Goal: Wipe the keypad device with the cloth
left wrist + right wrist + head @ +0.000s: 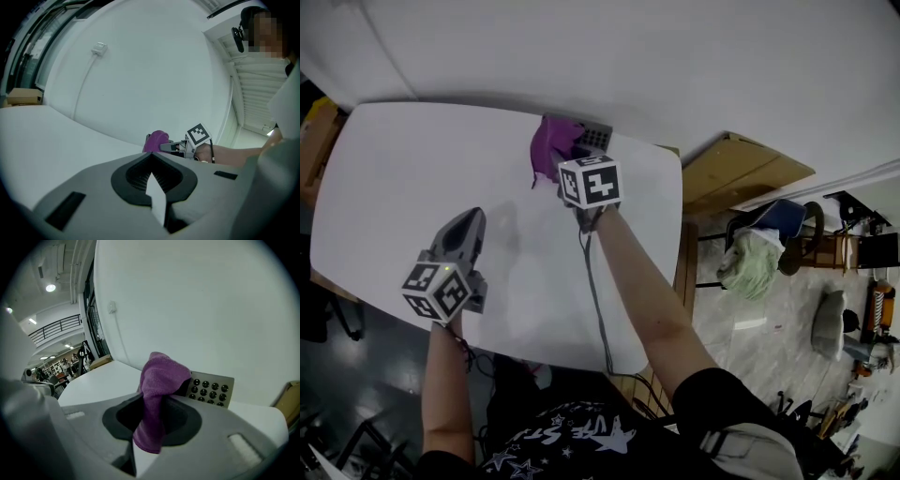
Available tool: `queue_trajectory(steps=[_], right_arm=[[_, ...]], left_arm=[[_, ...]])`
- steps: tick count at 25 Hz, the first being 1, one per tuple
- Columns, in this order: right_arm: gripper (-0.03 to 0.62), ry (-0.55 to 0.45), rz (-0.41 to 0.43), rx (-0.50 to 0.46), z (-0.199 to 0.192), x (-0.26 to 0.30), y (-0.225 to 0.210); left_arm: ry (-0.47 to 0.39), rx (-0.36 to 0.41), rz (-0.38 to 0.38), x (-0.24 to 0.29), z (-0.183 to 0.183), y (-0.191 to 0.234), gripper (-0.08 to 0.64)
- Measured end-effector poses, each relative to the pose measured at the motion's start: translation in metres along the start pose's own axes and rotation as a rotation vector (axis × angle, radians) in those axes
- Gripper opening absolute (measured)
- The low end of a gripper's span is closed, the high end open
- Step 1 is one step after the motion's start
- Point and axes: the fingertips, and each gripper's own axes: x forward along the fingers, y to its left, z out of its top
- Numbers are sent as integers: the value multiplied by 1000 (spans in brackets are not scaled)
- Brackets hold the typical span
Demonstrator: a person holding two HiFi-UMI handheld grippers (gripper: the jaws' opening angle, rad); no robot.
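Note:
On the white table (412, 178), at its far edge, lies the grey keypad device (594, 138) with rows of dark buttons (209, 389). A purple cloth (551, 145) is bunched over the device's left part. My right gripper (559, 167) is shut on the cloth (158, 380), which hangs out between the jaws and hides the keypad's left side. My left gripper (472, 223) rests low over the table's near left, far from the device, shut with nothing in it (151, 157). In the left gripper view, the cloth (157, 140) and right gripper (176, 146) show in the distance.
A dark cable (598, 300) runs from the right gripper across the table to its near edge. A white wall stands right behind the device. A cardboard box (319, 127) sits off the table's left end, and a wooden board (741, 169) and a chair (783, 225) stand to the right.

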Motion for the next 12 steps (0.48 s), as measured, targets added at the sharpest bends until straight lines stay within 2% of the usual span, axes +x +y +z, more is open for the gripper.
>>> queue_trajectory(steps=[12], right_arm=[[92, -20, -87, 67, -11, -41, -48]], left_arm=[[16, -10, -29, 9, -5, -17, 8]])
